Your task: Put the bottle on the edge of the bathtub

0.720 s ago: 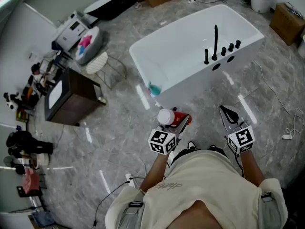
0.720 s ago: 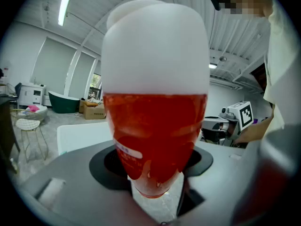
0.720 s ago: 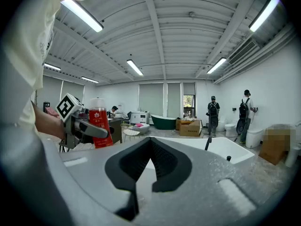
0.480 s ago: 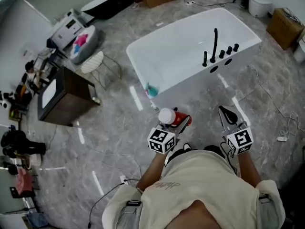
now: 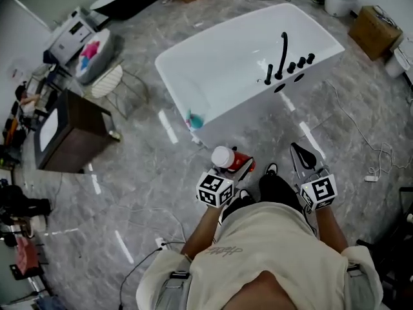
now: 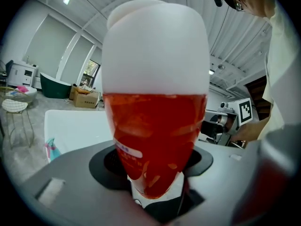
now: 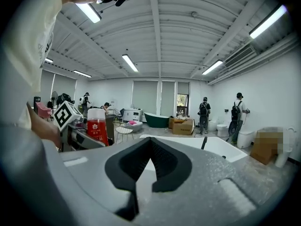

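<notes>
The bottle (image 6: 155, 126), red with a white cap, is gripped by the left gripper (image 5: 237, 166). Its jaws are spread wide around the lower red part of the body and are pressed against it on both sides. The bottle is held upright, with the cap well above the jaws. It is carried over the grey marbled floor (image 5: 142, 173) in front of the person, near the bathtub (image 5: 258, 105) but apart from it; the rim is not touched. The right gripper (image 7: 150, 142) is held beside the left one, on the far side from the bottle. Its jaws are brought together and nothing is held between them. A small teal object (image 5: 193, 119) is seen at the tub's near end.
</notes>
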